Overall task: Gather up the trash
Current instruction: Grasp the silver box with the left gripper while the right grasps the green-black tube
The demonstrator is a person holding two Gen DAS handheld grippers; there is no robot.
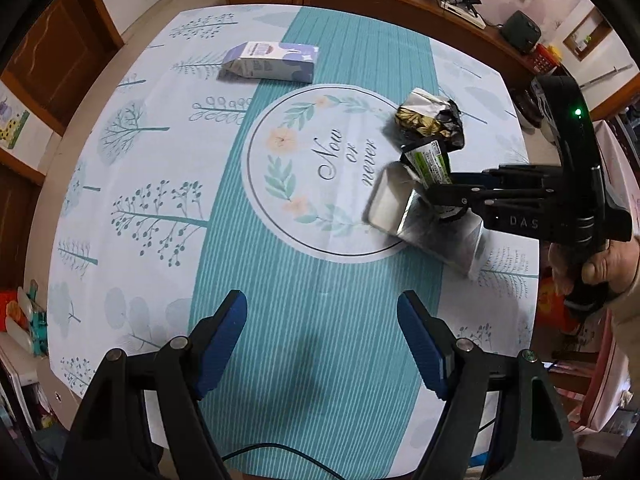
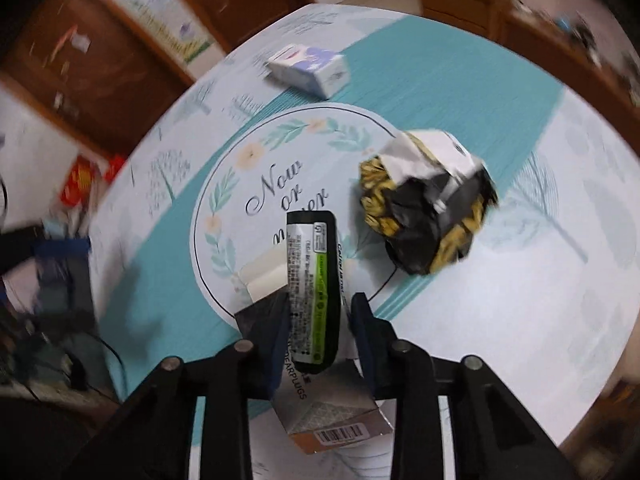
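On the tree-print tablecloth lie a white and purple milk carton, a crumpled black and gold wrapper and a flattened silver-grey box. A black and green packet stands on edge over that box. My right gripper points steeply down and is shut on the packet's lower end. My left gripper hangs open over the teal stripe near the table's front, with nothing between its blue pads.
A person's hand holds the right gripper's handle at the table's right edge. A wooden sideboard with cables and small devices runs behind the table. Wooden cabinets stand to the left. Red packages lie beyond the table's left edge.
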